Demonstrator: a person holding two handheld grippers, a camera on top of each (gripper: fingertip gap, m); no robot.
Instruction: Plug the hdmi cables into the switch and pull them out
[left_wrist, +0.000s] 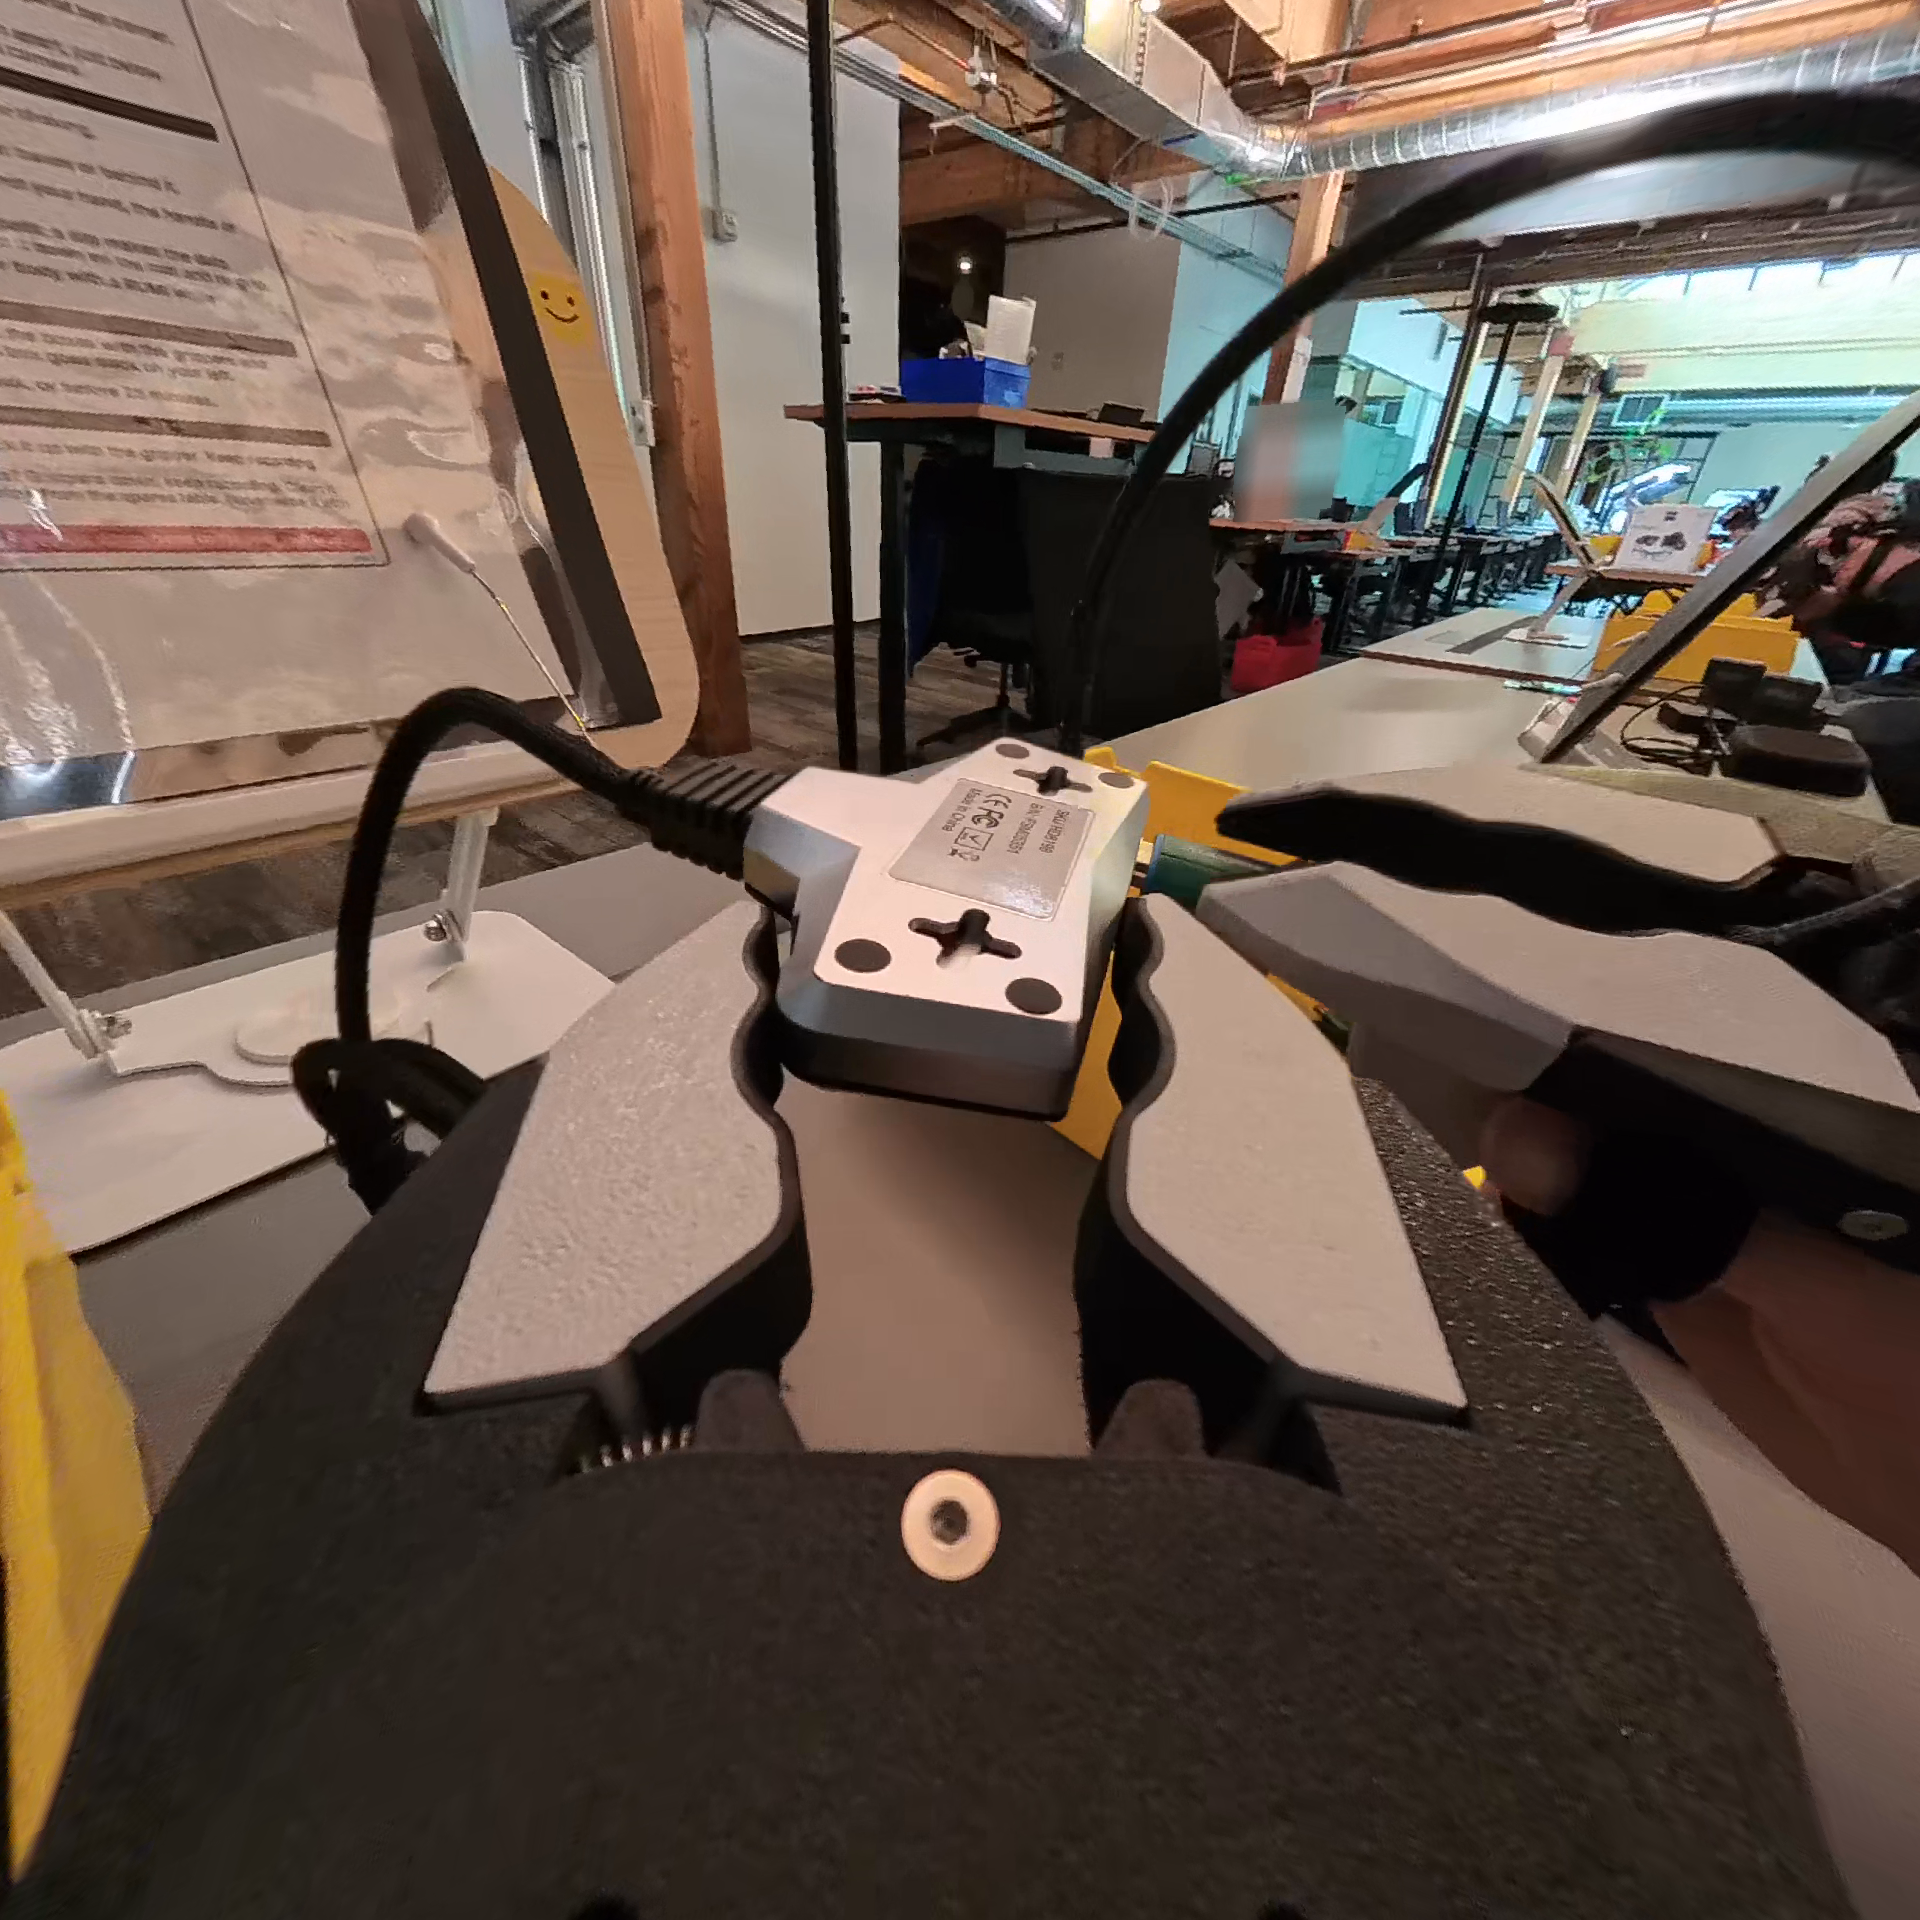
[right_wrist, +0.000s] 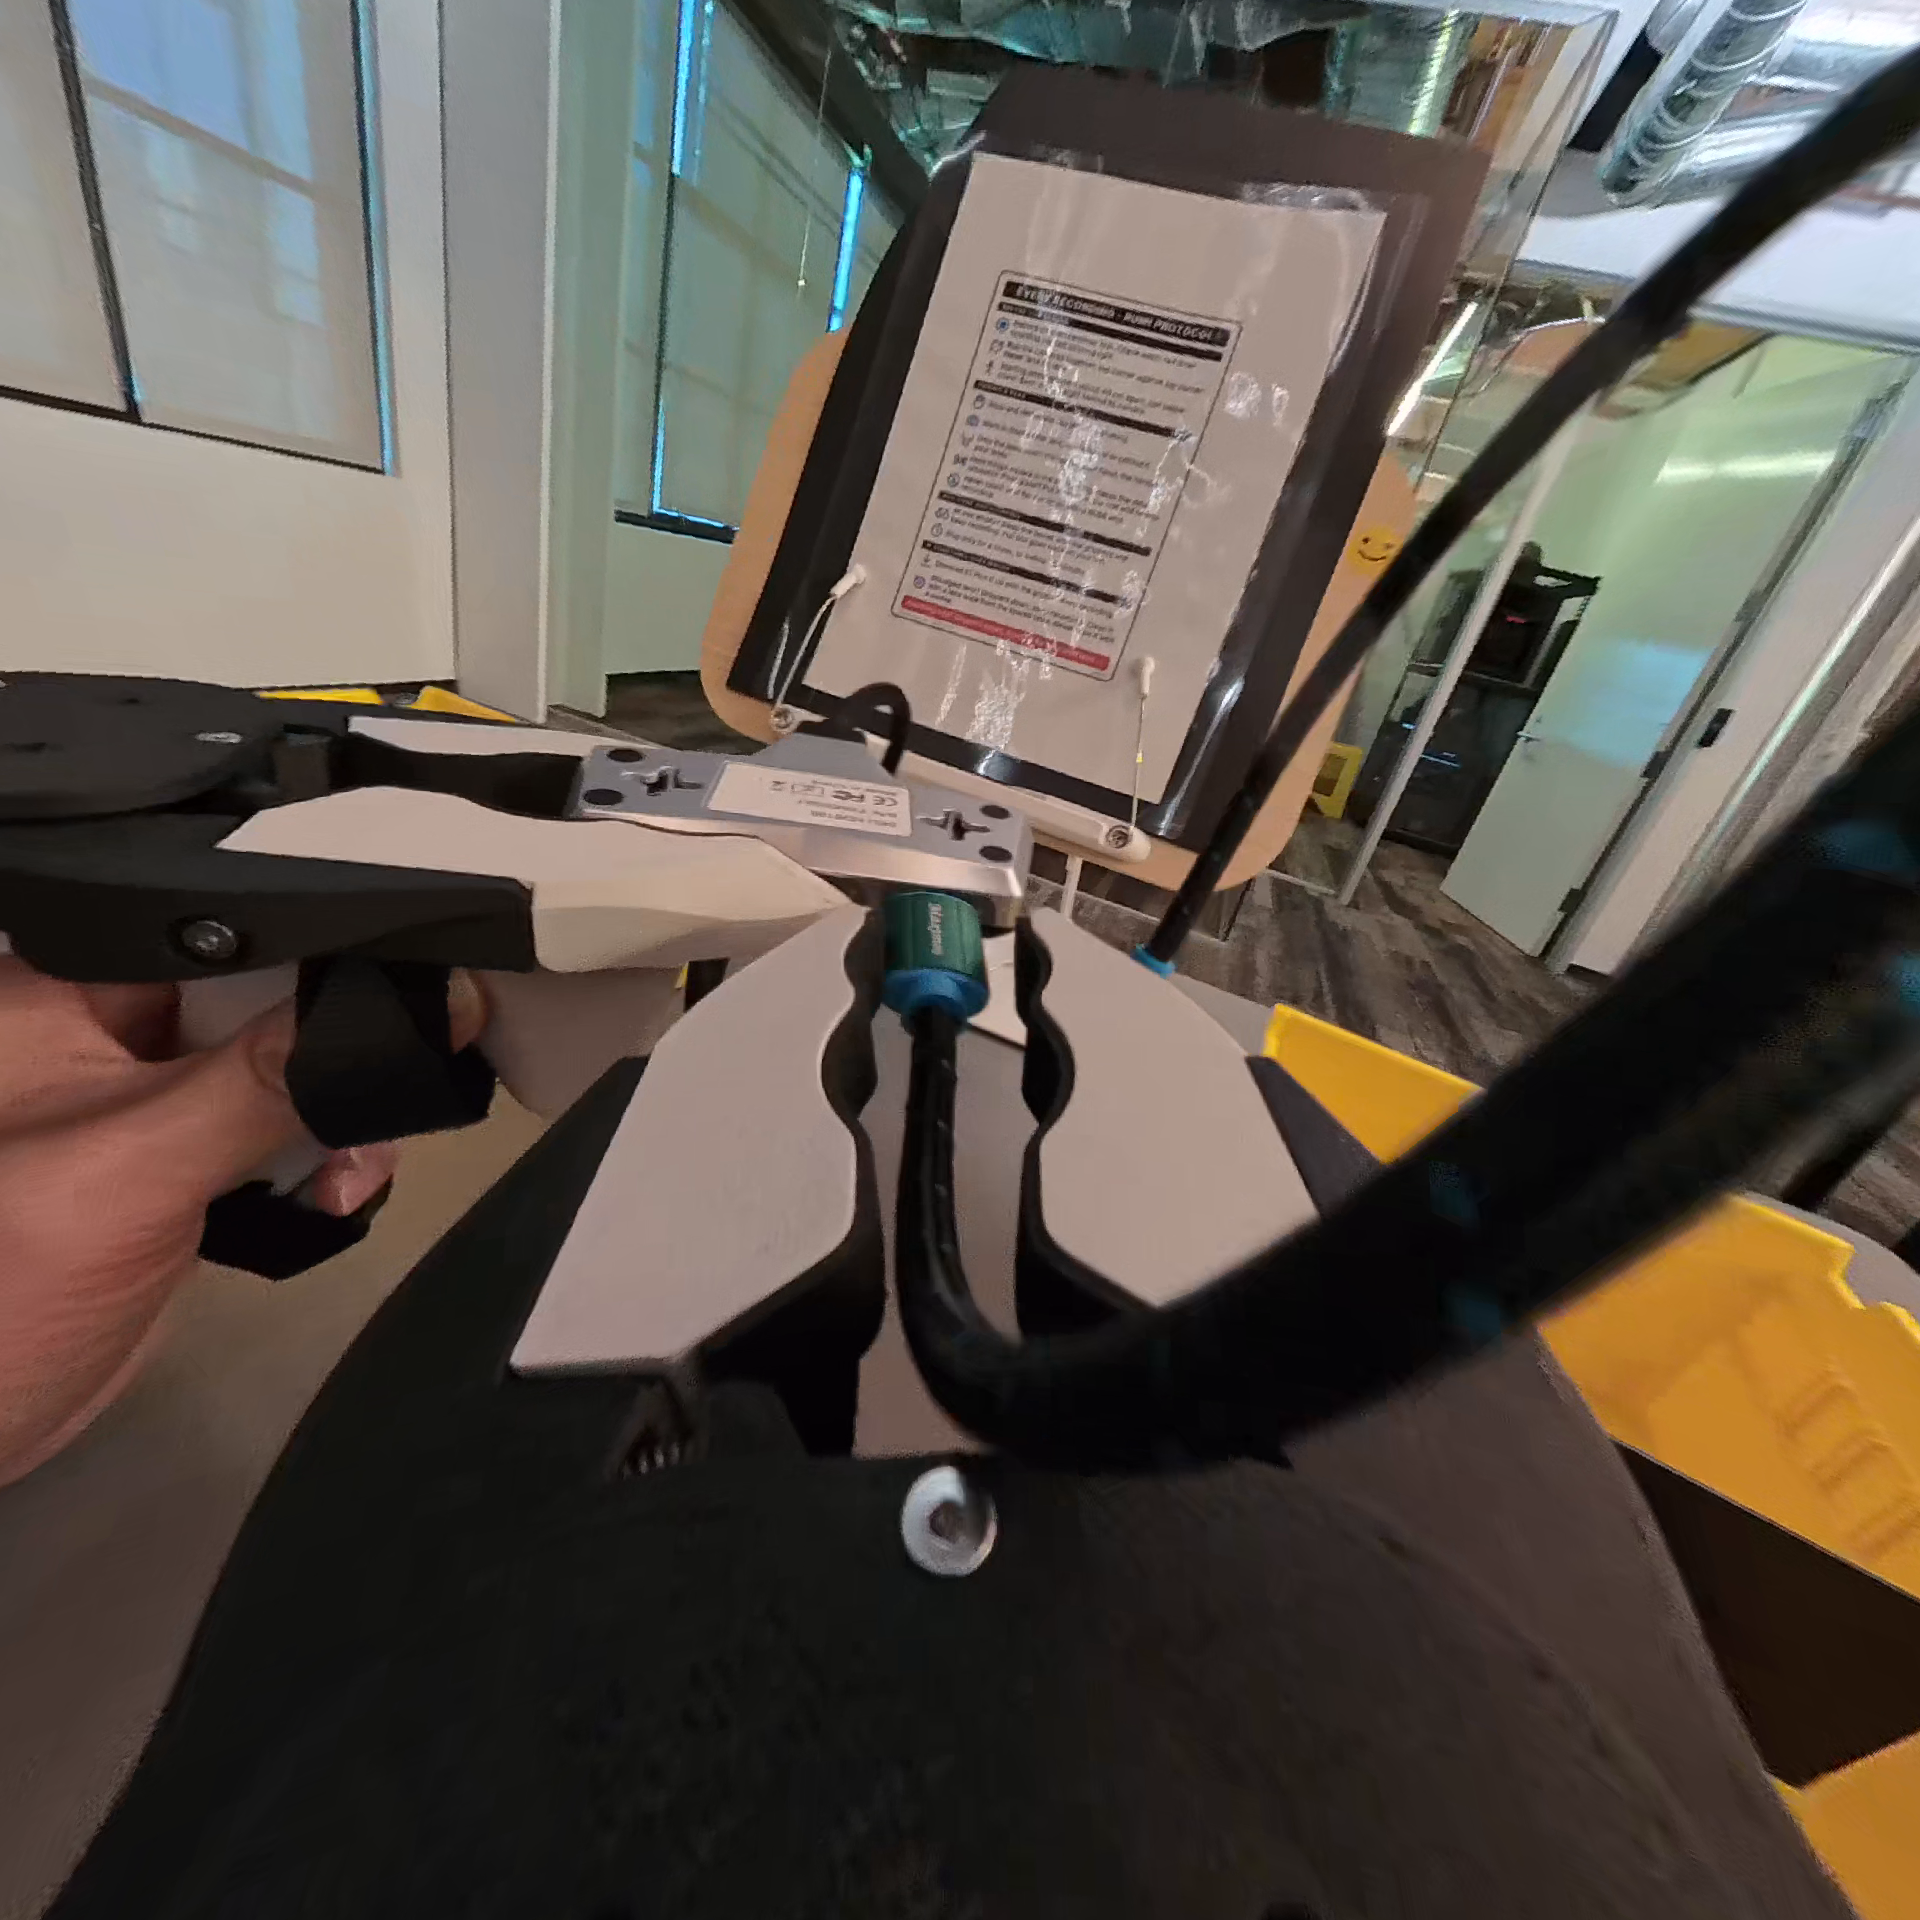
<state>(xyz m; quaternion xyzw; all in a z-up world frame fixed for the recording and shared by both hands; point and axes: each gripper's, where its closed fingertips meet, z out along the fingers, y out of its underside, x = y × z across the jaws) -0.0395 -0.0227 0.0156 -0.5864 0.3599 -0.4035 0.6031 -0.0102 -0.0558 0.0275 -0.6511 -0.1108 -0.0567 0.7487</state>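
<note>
My left gripper (left_wrist: 940, 935) is shut on the silver HDMI switch (left_wrist: 966, 904) and holds it above the table, labelled underside up. A braided black cable (left_wrist: 416, 810) is plugged into its left side, and another black cable (left_wrist: 1164, 457) leaves its far end and arcs overhead. My right gripper (right_wrist: 940, 940) is shut on a green HDMI plug (right_wrist: 933, 940) whose front end meets the side of the switch (right_wrist: 800, 805). I cannot tell how deep it sits. Its black cable (right_wrist: 935, 1195) loops back over the gripper. The right gripper's fingers (left_wrist: 1382, 966) reach in from the right in the left wrist view.
A laminated sheet on a wooden stand (right_wrist: 1049, 499) stands just behind the switch, on a white base (left_wrist: 208, 1081). Yellow bins (right_wrist: 1714, 1382) sit to the right on the grey table (left_wrist: 1382, 696). A person's hand (right_wrist: 94, 1174) holds the left gripper.
</note>
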